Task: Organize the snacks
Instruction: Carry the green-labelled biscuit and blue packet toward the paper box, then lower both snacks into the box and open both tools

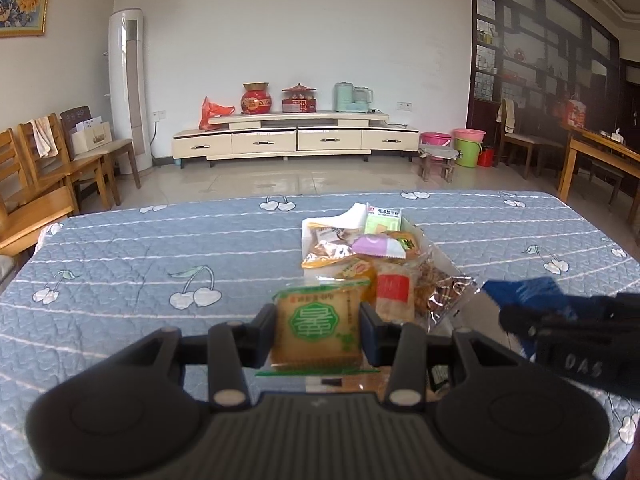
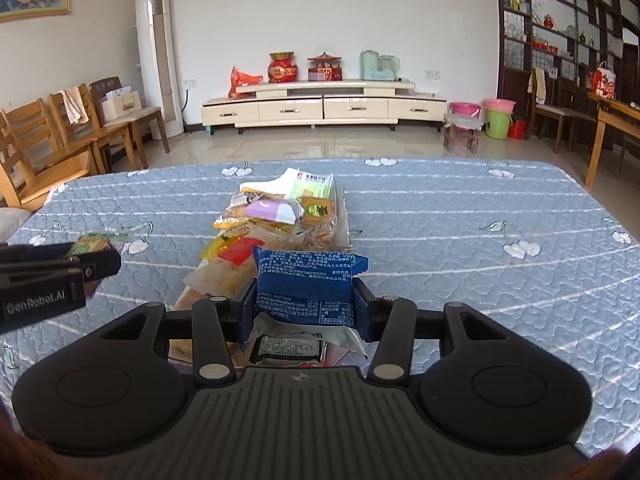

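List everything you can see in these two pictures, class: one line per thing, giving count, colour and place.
green-label snack: 1, tan and green, held in left tongs
blue snack packet: 1, blue, held in right tongs
snack pile: mixed colours, on the table
table cover: 1, blue with white cherries, over the table
TV cabinet: 1, cream, far wall
air conditioner: 1, white, left of the cabinet
buckets: green and pink, right of the cabinet
wooden chairs: several, left wall
left tongs: 1, black
right tongs: 1, black

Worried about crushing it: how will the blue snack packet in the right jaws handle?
The blue snack packet is probably light, since it is held up by its sides. Its crinkled film ends look floppy. The filled middle may dent under a hard squeeze.
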A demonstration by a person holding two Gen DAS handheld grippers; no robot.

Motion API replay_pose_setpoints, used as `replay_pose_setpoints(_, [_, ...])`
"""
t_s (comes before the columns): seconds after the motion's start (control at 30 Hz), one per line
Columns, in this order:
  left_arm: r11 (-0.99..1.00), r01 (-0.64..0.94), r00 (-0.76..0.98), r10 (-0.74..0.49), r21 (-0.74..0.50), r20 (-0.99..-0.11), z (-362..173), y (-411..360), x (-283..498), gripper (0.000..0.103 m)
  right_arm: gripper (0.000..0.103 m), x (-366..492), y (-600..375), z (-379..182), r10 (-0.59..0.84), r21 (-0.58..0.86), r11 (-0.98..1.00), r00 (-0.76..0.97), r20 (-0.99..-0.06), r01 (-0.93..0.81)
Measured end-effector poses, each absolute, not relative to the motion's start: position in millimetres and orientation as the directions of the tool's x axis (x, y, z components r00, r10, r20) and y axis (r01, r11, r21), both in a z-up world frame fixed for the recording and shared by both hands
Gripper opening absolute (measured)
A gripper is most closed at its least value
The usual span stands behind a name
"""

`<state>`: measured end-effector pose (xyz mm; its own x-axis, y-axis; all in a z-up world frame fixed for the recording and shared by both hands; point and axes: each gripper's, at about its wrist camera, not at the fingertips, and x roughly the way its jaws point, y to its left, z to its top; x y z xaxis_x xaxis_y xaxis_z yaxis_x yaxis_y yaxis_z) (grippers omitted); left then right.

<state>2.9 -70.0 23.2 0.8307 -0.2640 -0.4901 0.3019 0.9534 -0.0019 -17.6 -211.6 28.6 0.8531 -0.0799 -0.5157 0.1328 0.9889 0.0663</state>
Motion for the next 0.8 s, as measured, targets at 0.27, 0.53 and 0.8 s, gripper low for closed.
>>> replay_pose_setpoints(0.27, [0.952, 0.305, 0.827, -0.267, -0.004, -0.494, 21.4, -79.3, 17.5, 0.042, 0.062, 11.5, -216.1, 13.6, -0.053, 0.068, 0.992, 0.841, -0.538, 0.106])
replay_pose_setpoints(0.53, [0.943, 0.332, 0.813, -0.289, -0.005, -0.505, 20.9, -93.7, 30.5, 0.042, 0.093, 12.9, -228.5, 12.7, -0.065, 0.067, 0.991, 0.859, -0.507, 0.114])
replay_pose_setpoints(0.8, [0.898, 0.439, 0.767, -0.389, -0.026, -0.510, 20.9, -138.4, 45.0, 0.042, 0.103, -11.9, -249.0, 24.8, -0.210, 0.006, 0.971, 0.864, -0.458, 0.240])
